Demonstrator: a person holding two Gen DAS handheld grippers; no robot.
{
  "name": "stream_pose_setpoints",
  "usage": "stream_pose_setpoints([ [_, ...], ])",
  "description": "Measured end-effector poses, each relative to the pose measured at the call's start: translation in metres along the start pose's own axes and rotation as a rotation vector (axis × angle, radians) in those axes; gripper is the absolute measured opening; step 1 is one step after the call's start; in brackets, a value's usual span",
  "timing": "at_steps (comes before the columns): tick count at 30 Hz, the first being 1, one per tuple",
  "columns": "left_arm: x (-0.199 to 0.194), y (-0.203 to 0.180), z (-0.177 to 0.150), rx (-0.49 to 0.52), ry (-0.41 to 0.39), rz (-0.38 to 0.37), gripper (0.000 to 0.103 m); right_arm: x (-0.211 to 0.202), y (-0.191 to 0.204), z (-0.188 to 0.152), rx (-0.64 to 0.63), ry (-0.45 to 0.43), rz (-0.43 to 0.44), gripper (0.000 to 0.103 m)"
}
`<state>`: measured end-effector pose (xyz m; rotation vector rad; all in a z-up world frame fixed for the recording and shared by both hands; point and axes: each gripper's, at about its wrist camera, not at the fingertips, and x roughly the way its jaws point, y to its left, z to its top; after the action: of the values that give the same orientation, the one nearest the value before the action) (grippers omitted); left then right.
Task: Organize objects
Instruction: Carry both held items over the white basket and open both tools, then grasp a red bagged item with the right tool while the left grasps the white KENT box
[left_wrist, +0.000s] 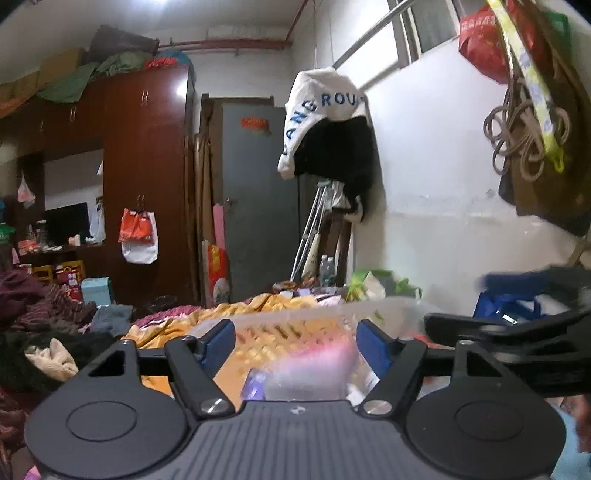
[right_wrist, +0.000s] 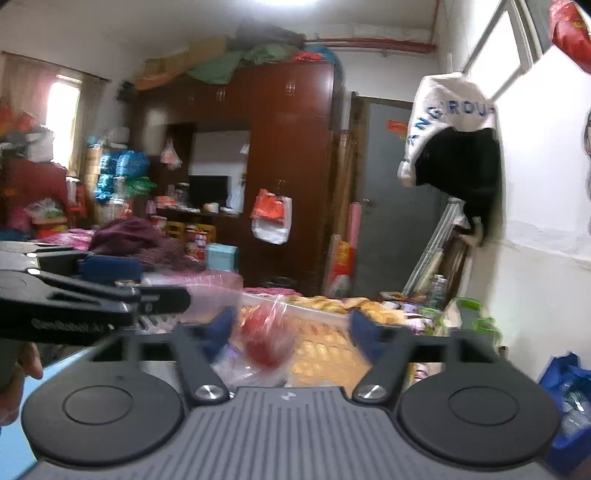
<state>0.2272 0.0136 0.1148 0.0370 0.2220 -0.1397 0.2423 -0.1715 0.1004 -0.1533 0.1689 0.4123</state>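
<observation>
A clear plastic basket (left_wrist: 295, 317) sits on the bed with the yellow quilt (left_wrist: 266, 301). In it lie blurred packets, one pinkish (left_wrist: 314, 363). My left gripper (left_wrist: 295, 341) is open over the basket, its blue fingertips (left_wrist: 219, 341) wide apart with nothing between them. In the right wrist view the same basket (right_wrist: 321, 314) holds a red thing in a clear plastic bag (right_wrist: 264, 341). My right gripper (right_wrist: 290, 330) is open, the bag lying between its blurred blue fingertips (right_wrist: 364, 332). Each gripper shows at the edge of the other's view: the right one (left_wrist: 517, 328), the left one (right_wrist: 92, 295).
Piled clothes (left_wrist: 48, 314) cover the bed at left. A dark red wardrobe (left_wrist: 147, 166) and a grey door (left_wrist: 258, 192) stand behind. Bags hang on the right wall (left_wrist: 535, 110). A blue bag (right_wrist: 569, 398) sits on the floor at right. Bottles and green packets (left_wrist: 369, 280) lie by the wall.
</observation>
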Motion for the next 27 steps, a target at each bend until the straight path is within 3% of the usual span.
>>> stream_pose_setpoints([
  [1, -0.006, 0.003, -0.004, -0.006, -0.005, -0.009, 0.076, -0.007, -0.002, -0.004, 0.016, -0.014, 0.001, 0.103],
  [3, -0.029, 0.008, -0.014, -0.03, -0.03, -0.021, 0.076, -0.032, -0.006, -0.016, 0.051, -0.048, 0.054, 0.103],
  [5, -0.058, 0.009, -0.03, -0.066, -0.043, -0.033, 0.09, -0.058, -0.006, -0.034, 0.072, -0.033, 0.092, 0.103],
  [9, -0.094, -0.003, -0.067, -0.065, -0.01, -0.095, 0.093, -0.094, 0.004, -0.087, 0.057, 0.006, 0.103, 0.103],
  [12, -0.107, -0.015, -0.093, -0.05, 0.005, -0.135, 0.093, -0.1, 0.008, -0.114, 0.082, 0.07, 0.135, 0.103],
  [15, -0.105, -0.022, -0.106, -0.037, 0.029, -0.165, 0.093, -0.089, 0.012, -0.114, 0.036, 0.103, 0.125, 0.103],
  [19, -0.097, -0.029, -0.113, -0.009, 0.066, -0.138, 0.093, -0.078, 0.012, -0.111, 0.032, 0.131, 0.136, 0.1],
  [20, -0.095, -0.03, -0.114, -0.009, 0.074, -0.143, 0.093, -0.078, 0.015, -0.113, 0.017, 0.144, 0.141, 0.097],
  [22, -0.092, -0.033, -0.113, -0.01, 0.078, -0.152, 0.093, -0.072, 0.018, -0.117, -0.003, 0.19, 0.13, 0.078],
  [23, -0.092, -0.033, -0.114, -0.013, 0.077, -0.151, 0.093, -0.071, 0.021, -0.119, -0.008, 0.209, 0.126, 0.057],
  [24, -0.091, -0.033, -0.114, -0.018, 0.073, -0.15, 0.093, -0.069, 0.021, -0.12, -0.008, 0.224, 0.133, 0.048],
  [27, -0.09, -0.037, -0.116, -0.019, 0.069, -0.163, 0.093, -0.077, 0.016, -0.121, 0.019, 0.186, 0.144, 0.048],
])
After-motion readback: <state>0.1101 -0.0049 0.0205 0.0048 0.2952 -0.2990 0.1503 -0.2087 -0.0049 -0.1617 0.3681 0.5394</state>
